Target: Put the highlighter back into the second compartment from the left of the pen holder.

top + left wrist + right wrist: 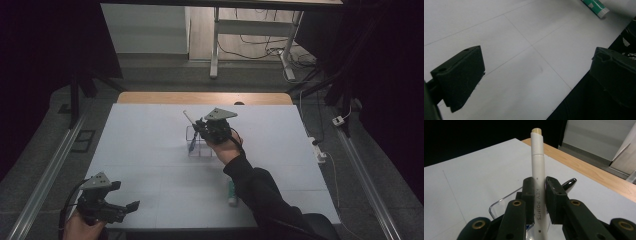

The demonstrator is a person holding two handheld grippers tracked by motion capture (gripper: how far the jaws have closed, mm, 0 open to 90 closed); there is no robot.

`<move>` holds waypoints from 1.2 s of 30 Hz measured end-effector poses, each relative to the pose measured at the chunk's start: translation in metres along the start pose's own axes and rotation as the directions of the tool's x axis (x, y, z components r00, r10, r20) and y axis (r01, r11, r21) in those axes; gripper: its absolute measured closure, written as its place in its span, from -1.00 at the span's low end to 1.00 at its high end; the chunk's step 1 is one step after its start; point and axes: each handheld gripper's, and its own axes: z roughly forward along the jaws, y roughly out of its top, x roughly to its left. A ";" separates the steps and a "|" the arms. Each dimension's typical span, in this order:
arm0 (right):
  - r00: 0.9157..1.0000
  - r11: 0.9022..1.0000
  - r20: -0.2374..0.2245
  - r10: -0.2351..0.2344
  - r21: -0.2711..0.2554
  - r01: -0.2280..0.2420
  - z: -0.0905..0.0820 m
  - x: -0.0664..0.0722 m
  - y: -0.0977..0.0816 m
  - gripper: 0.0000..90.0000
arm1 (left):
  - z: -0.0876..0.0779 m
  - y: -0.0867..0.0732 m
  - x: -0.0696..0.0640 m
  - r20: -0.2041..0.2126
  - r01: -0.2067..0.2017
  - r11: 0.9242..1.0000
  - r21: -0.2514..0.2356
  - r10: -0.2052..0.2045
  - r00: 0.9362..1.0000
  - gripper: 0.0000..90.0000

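The right hand-held gripper (200, 125) hovered over the middle of the white worktop (140, 145), toward its far edge, with its jaws clamped on a white pen (538, 177) printed with "KEY POINTS". The pen stood up between the jaws, its tan tip uppermost in the right gripper view. Just under the gripper sat a clear holder (199, 145) with compartments; a dark blue pen (192, 142) leaned inside it, and in the right gripper view a glossy dark pen end (569, 183) showed beside the holder's curved clear rim (499, 203). The left hand-held gripper (131, 206) sat over the near left corner of the worktop, its jaws spread wide apart with nothing between them. A green and white tube (231, 192) lay flat near the near edge, beside the person's right sleeve (265, 195); its capped end appeared at the top of the left gripper view (596, 6).
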 end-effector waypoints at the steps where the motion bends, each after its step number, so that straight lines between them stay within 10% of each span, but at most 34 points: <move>1: 1.000 1.000 -0.001 0.000 0.004 0.000 -0.001 0.000 0.000 0.70 | 0.000 0.000 0.000 0.000 0.000 1.000 0.000 0.000 1.000 -1.00; 36: 0.995 0.984 -0.069 0.071 0.169 -0.058 -0.055 0.003 0.001 -0.43 | -0.002 0.000 0.000 -0.012 0.005 1.000 0.000 -0.005 1.000 -1.00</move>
